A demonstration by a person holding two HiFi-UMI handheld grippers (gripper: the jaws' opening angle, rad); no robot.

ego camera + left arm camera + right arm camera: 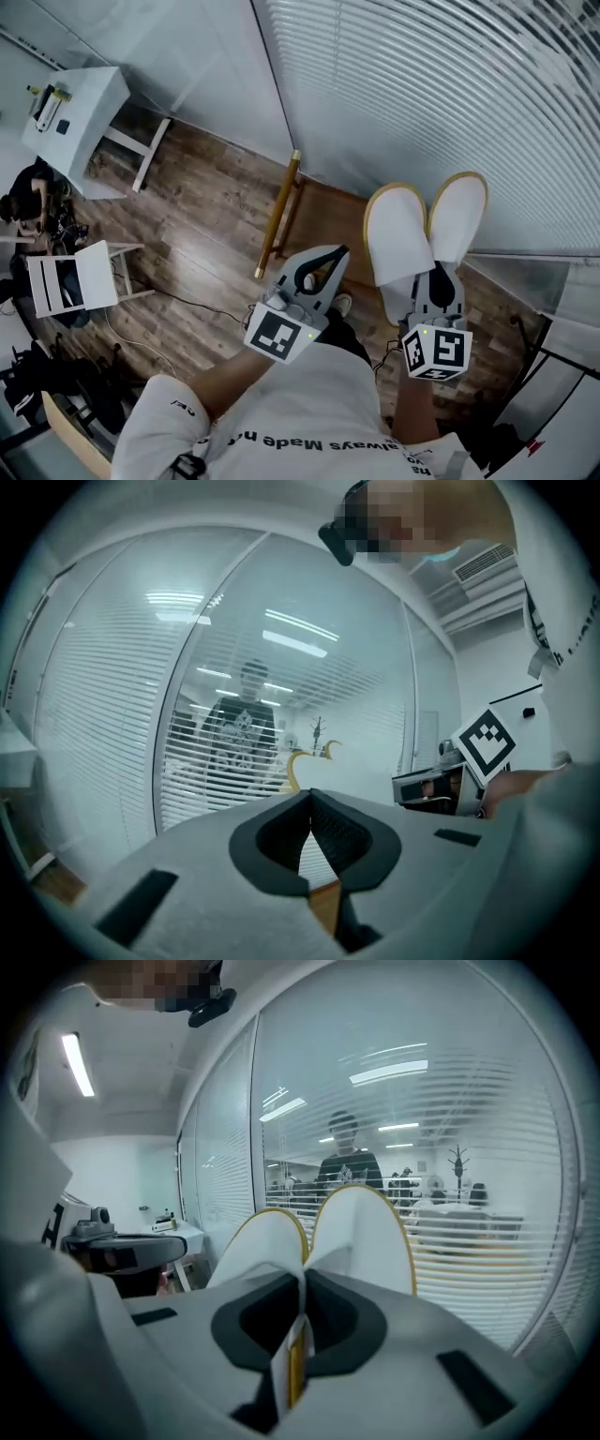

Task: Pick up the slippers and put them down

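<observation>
Fingers of right gripper clamp both white, yellow-edged slippers | left gripper pinched together, empty

Two white, yellow-trimmed slippers held aloft, heels pinched together, toes apart.

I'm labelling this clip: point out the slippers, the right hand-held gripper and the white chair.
slippers (pixel 398 234), head view, white face of the wider one.
right hand-held gripper (pixel 437 272), head view, between its fingertips.
white chair (pixel 94 274), head view, broad white panel.

Head view looks down; gripper views face blinds.
</observation>
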